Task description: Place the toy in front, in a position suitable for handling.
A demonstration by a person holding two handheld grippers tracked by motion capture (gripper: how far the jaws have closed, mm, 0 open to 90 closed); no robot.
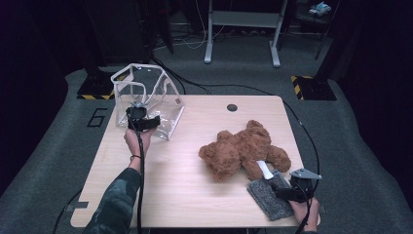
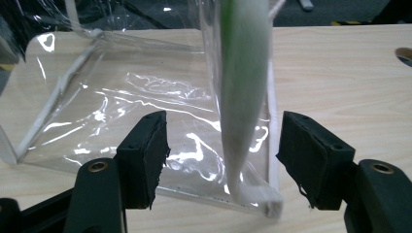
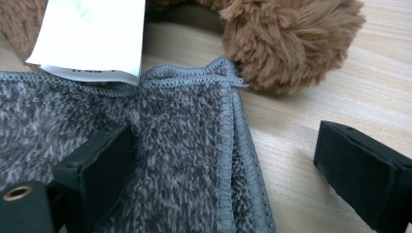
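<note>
Left gripper (image 1: pixel 144 122), black two-jaw tool held in person's left hand (image 1: pixel 136 141), sits at near edge of clear plastic zip bag w/ white piping (image 1: pixel 146 100), which stands upright at far-left of pale wood-grain table (image 1: pixel 185 190). Jaws are apart, w/ bag's white-trimmed corner edge (image 2: pixel 245 97) standing between them; pads (image 2: pixel 145 155) don't press on it, so nothing is gripped. Left gripper view shows that edge closer to right jaw than left, bag's clear wall lying crumpled behind, shiny w/ reflections. Right gripper (image 1: pixel 285 192), same black type w/ grey three-cornered plate on top, is held in person's right hand (image 1: pixel 304 209) at table's near-right corner. Its jaws are spread wide over folded grey fleecy cloth w/ stitched hem (image 1: pixel 270 195): in right gripper view one jaw rests on cloth (image 3: pixel 184 160), other hangs over bare wood just past hem; not closed on it. Brown fluffy teddy bear (image 1: pixel 241 148) lies on its back mid-right of table, well apart from bag, its leg touching cloth's far edge. White paper tag (image 3: pixel 92 34) from bear lies over cloth's far end. Black cables trail from both grippers toward person. Dark round hole (image 1: pixel 232 107) sits near table's far edge.
</note>
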